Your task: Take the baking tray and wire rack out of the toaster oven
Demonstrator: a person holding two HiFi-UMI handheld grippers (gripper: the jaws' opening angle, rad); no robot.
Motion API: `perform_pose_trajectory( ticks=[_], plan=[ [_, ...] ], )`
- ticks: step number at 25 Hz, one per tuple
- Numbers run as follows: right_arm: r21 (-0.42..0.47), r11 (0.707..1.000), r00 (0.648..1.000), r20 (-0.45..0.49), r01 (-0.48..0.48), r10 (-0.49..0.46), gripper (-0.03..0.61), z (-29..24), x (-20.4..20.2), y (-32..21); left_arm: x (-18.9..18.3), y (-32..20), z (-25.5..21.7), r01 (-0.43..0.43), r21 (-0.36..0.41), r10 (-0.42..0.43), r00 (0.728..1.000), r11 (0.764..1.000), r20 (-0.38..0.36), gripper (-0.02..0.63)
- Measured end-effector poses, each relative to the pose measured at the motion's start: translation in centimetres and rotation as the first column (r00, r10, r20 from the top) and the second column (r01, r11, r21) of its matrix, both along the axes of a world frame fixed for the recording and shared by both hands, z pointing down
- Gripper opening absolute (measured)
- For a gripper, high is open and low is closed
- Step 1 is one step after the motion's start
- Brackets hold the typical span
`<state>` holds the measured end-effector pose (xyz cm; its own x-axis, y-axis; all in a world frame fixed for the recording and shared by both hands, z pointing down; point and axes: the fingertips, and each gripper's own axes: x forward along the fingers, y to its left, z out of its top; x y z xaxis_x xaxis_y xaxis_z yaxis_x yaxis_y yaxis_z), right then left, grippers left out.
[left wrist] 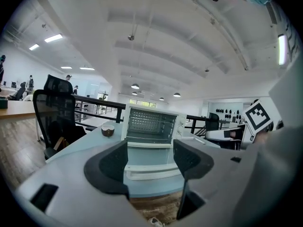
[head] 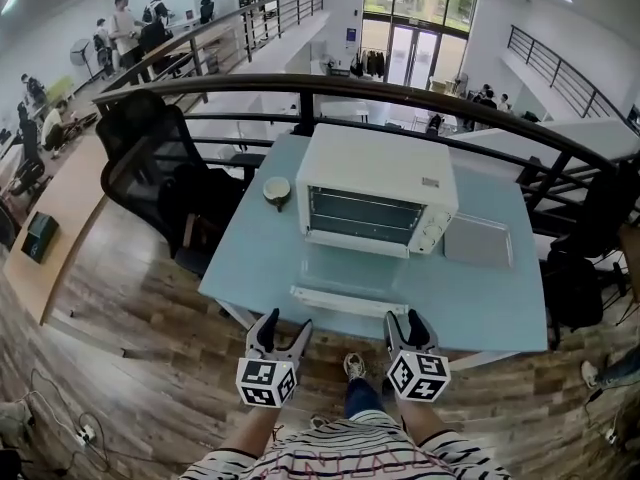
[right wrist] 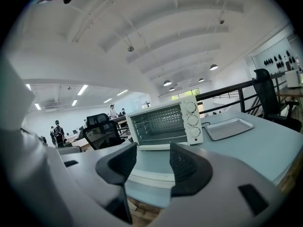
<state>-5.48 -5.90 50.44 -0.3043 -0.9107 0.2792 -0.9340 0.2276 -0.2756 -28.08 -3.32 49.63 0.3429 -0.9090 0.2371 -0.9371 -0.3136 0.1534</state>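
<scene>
Pale blue tabletop (head: 520, 298) on a mezzanine carries the white toaster oven (head: 375, 183), which stands straight ahead of both grippers with its glass door (head: 350, 278) folded down flat toward them, the door's handle (head: 348, 301) lying just beyond their tips. Inside the open cavity the wire rack (left wrist: 146, 122) shows as a grid of thin bars. The baking tray (right wrist: 228, 128) is already outside, flat on the table just beside the oven's right wall, ahead and to the right of the right gripper (head: 405, 320). That gripper is released and empty, its jaws standing apart with only the door and table edge seen between them. The left gripper (head: 287, 326) is likewise spread and holds nothing. Both hover at the table's near edge, side by side and apart from the door handle. Three round knobs (right wrist: 191, 119) run down the oven's right front. A small bowl (head: 277, 189) sits beside the oven's left wall, ahead and left of the left gripper. Farther left stands a black mesh office chair (head: 150, 163), and a black railing (head: 400, 93) curves behind the table. People sit and stand at desks in the far background. A small label (head: 430, 181) on the oven's top is too small to read. Each gripper's cube bears black-and-white square markers.
</scene>
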Motion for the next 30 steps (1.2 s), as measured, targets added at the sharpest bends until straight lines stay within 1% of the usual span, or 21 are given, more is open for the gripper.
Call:
perform_pose_trajectory(
  ticks=[7,11,14,16,19,23,27,30],
  plan=[
    [0.008,1.000,0.998,0.057,-0.029,0.029,0.232,-0.4,1.1,-5.4,0.9,-5.3,-0.1,-0.007,0.001,0.007,1.000,1.000,-0.024,0.316],
    [0.007,0.999,0.988,0.148,-0.051,0.049,0.232,-0.3,2.0,-9.3,1.6,-9.3,0.1,-0.006,0.001,0.006,0.997,1.000,-0.083,0.309],
    [0.009,0.999,0.980,0.191,-0.049,0.047,0.230,0.0,2.4,-12.1,2.6,-12.6,0.4,-0.024,-0.006,0.023,0.992,1.000,-0.124,0.299],
    [0.007,0.998,0.969,0.242,-0.059,0.055,0.230,0.3,2.6,-13.9,3.1,-14.8,0.7,-0.031,-0.016,0.028,0.988,0.999,-0.153,0.299],
    [-0.001,0.997,0.937,0.341,-0.080,0.075,0.230,0.6,2.9,-16.5,3.8,-17.9,0.7,-0.035,-0.021,0.030,0.980,0.999,-0.198,0.299],
    [-0.020,0.995,0.892,0.441,-0.100,0.098,0.227,1.4,3.1,-19.5,4.2,-21.5,0.6,-0.032,-0.015,0.027,0.971,0.999,-0.236,0.299],
    [-0.053,0.992,0.811,0.571,-0.118,0.127,0.213,2.3,2.8,-22.1,4.4,-24.5,1.0,-0.030,-0.030,0.020,0.954,0.999,-0.299,0.299],
    [-0.072,0.987,0.746,0.647,-0.143,0.156,0.195,2.5,3.0,-23.8,4.7,-26.5,1.0,-0.029,-0.024,0.019,0.936,0.999,-0.351,0.298]
  ],
)
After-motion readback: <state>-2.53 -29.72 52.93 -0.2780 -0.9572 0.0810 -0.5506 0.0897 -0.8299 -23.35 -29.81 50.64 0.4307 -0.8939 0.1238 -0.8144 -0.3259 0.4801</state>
